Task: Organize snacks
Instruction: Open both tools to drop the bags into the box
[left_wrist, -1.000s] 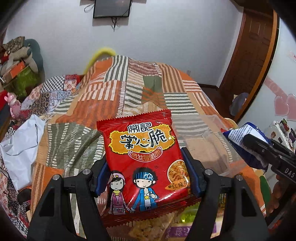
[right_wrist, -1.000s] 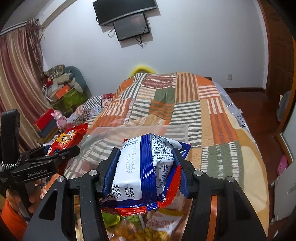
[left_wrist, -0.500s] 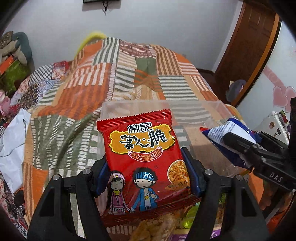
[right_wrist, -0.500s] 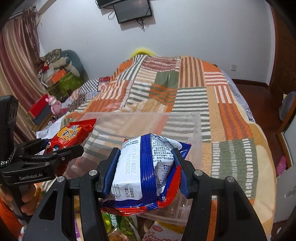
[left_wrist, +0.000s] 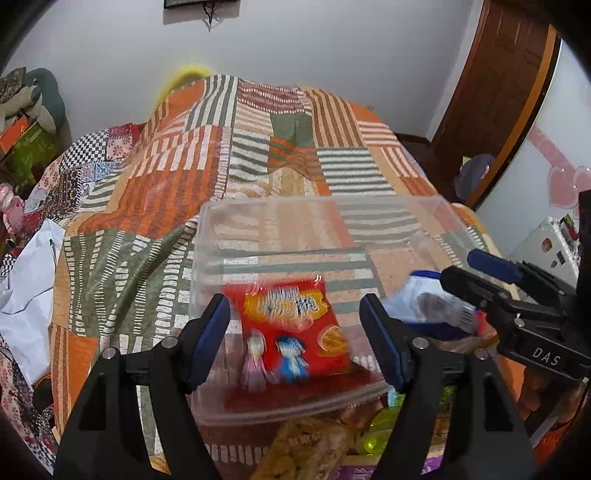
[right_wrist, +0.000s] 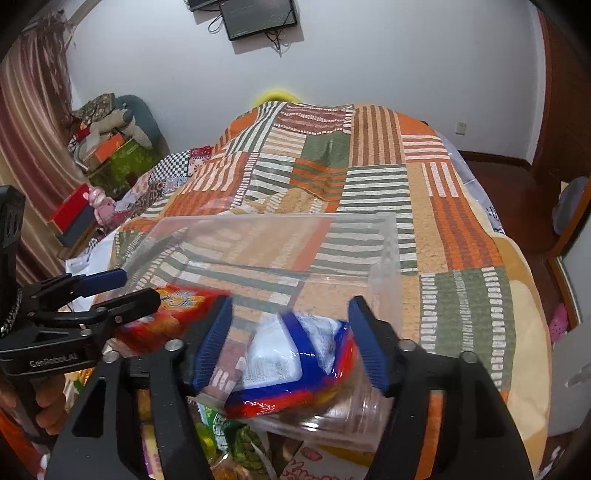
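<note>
- In the left wrist view, the left hand-held gripper (left_wrist: 295, 332) is seen released, its blue pads wide apart, with the red snack packet (left_wrist: 295, 328) lying blurred between them but touching neither, inside the near end of the clear plastic bin (left_wrist: 280, 221).
- The printed front of the red packet, with two cartoon figures, is shown only in this view; in the right wrist view only its orange-and-red edge (right_wrist: 177, 317) is seen behind the left gripper (right_wrist: 110, 291).
- In the right wrist view, the right hand-held gripper (right_wrist: 288, 339) is also seen released, and the blue-and-white snack packet (right_wrist: 291, 358) sits loose between its pads in the bin's near right corner (right_wrist: 384, 258).
- In the left view that packet (left_wrist: 424, 306) is blurred and partly hidden by the right gripper (left_wrist: 476, 273).
- The bin rests on a striped patchwork bedspread (right_wrist: 369, 166), with more snack bags (right_wrist: 240, 443) heaped at its near side.
- A wall screen (right_wrist: 258, 16) is seen far off.
</note>
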